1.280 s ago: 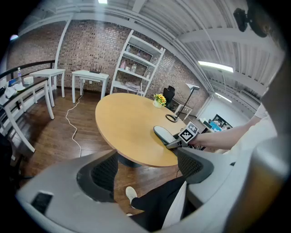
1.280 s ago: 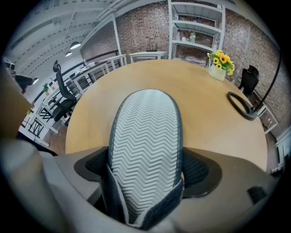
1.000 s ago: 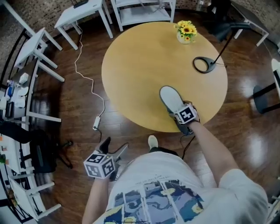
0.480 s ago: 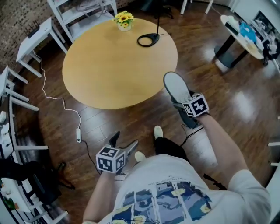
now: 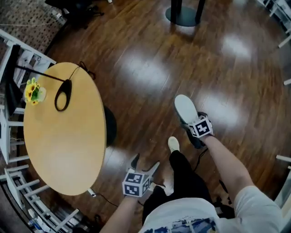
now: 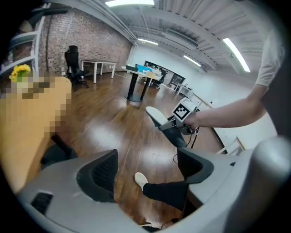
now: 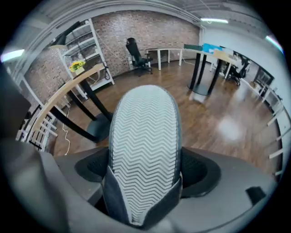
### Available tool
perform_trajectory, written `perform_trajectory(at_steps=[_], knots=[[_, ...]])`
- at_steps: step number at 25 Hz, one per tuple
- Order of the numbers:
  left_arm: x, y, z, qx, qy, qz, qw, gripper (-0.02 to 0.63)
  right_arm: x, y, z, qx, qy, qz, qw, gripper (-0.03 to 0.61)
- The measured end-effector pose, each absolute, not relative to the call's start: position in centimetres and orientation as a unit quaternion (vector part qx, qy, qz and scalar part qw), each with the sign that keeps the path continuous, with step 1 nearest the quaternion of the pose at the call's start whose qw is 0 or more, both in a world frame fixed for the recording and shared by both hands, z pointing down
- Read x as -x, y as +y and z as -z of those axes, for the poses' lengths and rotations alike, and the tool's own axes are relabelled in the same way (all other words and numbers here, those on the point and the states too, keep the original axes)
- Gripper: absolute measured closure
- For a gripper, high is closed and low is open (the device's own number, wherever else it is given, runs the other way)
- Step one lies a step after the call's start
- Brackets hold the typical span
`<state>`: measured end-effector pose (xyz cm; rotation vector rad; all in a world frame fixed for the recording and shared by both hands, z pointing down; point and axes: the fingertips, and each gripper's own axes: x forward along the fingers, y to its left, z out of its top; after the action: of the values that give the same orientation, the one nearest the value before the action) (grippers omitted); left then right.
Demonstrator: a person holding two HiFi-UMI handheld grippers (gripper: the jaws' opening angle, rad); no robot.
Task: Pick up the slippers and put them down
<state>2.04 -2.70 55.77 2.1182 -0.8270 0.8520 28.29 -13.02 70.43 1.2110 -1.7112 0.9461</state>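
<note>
A grey slipper (image 5: 185,110) with a pale zigzag sole hangs over the wooden floor, right of the round table. My right gripper (image 5: 192,125) is shut on its heel end. In the right gripper view the slipper (image 7: 144,136) fills the gap between the jaws, sole toward the camera and toe pointing away. My left gripper (image 5: 144,163) is low beside the person's legs, open and empty. The left gripper view shows the held slipper (image 6: 157,116) ahead, past my open left gripper (image 6: 146,170). Only one slipper is visible.
The round wooden table (image 5: 59,136) stands at the left with a sunflower vase (image 5: 34,91) and a black lamp base (image 5: 62,94) on it. The person's pale shoe (image 5: 173,144) is on the floor between the grippers. A black pedestal base (image 5: 184,13) stands far ahead.
The person has turned away from the table. The right gripper has carried the slipper from the table's edge out over the floor. The left gripper stays open and low.
</note>
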Motion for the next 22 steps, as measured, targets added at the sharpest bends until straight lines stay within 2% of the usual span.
perform_trajectory(at_steps=[5, 9, 12, 17, 22], knots=[[-18.0, -14.7, -78.2, -0.81, -0.278, -0.362, 0.369, 0.207, -42.0, -20.9, -97.7, -0.543, -0.613, -0.447, 0.36, 0.087], [-21.0, -15.6, -94.6, -0.764, -0.283, -0.374, 0.442, 0.199, -45.1, -22.7, -117.5, -0.564, -0.569, -0.492, 0.339, 0.087], [-21.6, -14.3, -104.3, -0.745, -0.278, -0.404, 0.451, 0.198, -45.5, -22.5, -129.2, -0.564, -0.556, -0.523, 0.315, 0.087], [-22.3, -16.4, -114.4, -0.728, -0.286, -0.419, 0.462, 0.189, -45.7, -23.2, -140.3, -0.539, -0.559, -0.545, 0.315, 0.083], [-21.9, -17.8, -116.0, -0.722, -0.301, -0.415, 0.465, 0.189, -45.8, -22.9, -141.6, -0.531, -0.564, -0.546, 0.319, 0.078]])
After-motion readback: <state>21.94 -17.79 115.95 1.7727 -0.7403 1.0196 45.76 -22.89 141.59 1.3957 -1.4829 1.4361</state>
